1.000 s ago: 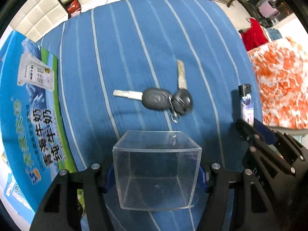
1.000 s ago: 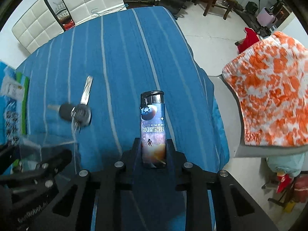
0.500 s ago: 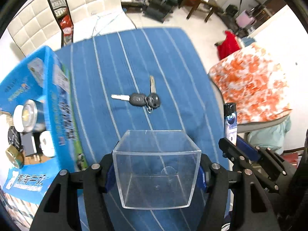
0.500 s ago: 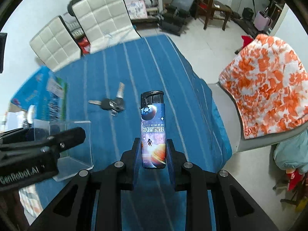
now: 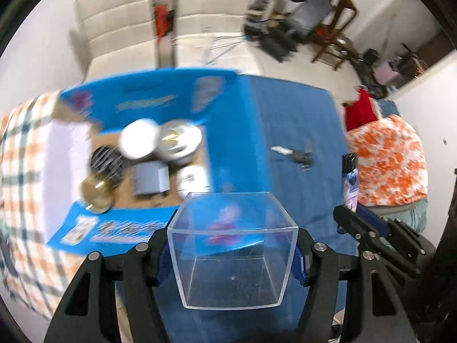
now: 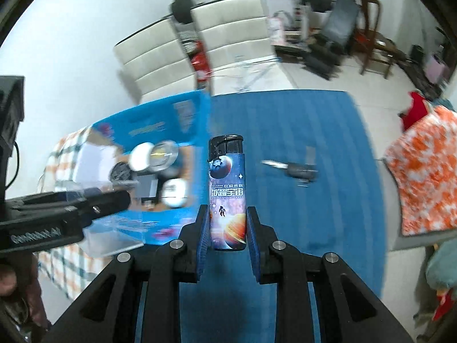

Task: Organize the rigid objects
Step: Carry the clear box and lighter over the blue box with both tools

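My left gripper point(image 5: 232, 257) is shut on a clear plastic box point(image 5: 232, 260), held high above the blue striped table point(image 5: 300, 120). My right gripper point(image 6: 227, 228) is shut on a space-print lighter point(image 6: 227, 194), held upright; in the left wrist view the lighter point(image 5: 350, 183) shows at the right. A bunch of black keys point(image 6: 300, 170) lies on the table, seen small in the left wrist view as keys point(image 5: 300, 155). An open blue carton point(image 5: 148, 148) to the left holds several items: round tins, a grey block, a brass piece.
An orange-and-white cloth point(image 5: 391, 160) drapes a seat right of the table. A checked cloth point(image 5: 20, 154) lies left of the carton. White padded chairs point(image 5: 128, 28) stand behind, with exercise gear and a wooden chair point(image 5: 334, 14) farther back.
Both grippers have risen well above the table with their loads, so the keys look smaller. The views swung left, bringing the open carton and its contents into sight.
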`<state>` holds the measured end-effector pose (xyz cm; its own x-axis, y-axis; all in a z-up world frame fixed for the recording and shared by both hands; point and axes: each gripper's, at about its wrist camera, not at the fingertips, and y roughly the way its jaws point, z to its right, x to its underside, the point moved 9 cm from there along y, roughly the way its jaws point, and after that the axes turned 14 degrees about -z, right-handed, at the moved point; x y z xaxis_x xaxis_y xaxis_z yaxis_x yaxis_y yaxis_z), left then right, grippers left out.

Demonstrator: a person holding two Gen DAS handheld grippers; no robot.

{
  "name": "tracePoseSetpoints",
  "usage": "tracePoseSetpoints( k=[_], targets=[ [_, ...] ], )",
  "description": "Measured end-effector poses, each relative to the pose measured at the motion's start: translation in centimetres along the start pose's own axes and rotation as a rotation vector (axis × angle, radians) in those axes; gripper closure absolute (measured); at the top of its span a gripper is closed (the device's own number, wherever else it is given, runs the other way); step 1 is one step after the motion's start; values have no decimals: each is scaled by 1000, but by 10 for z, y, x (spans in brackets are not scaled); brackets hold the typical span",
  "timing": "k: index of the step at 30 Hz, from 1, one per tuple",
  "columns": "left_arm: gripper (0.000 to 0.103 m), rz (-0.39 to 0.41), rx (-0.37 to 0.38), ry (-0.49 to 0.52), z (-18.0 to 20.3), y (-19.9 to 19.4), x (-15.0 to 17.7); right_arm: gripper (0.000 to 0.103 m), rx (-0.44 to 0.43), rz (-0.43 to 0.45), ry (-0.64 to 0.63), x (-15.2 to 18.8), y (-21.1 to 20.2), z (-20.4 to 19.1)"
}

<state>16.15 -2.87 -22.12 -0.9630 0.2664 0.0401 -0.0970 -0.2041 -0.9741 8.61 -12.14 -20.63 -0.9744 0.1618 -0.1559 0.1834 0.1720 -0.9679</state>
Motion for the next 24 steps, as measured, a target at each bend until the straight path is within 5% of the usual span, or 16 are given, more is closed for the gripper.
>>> tracePoseSetpoints(
  k=[5, 10, 24],
  targets=[
    [41, -61, -3, -82, -63, 23, 5, 76, -26, -80, -41, -10, 56, -57],
    [41, -105, -16, -104, -101, 48, -7, 76, -3, -147, -38, -28, 111, -72],
    [41, -184, -79, -82, -124, 83, -26, 76, 57, -269, -68, -46, 190, -89]
  ],
)
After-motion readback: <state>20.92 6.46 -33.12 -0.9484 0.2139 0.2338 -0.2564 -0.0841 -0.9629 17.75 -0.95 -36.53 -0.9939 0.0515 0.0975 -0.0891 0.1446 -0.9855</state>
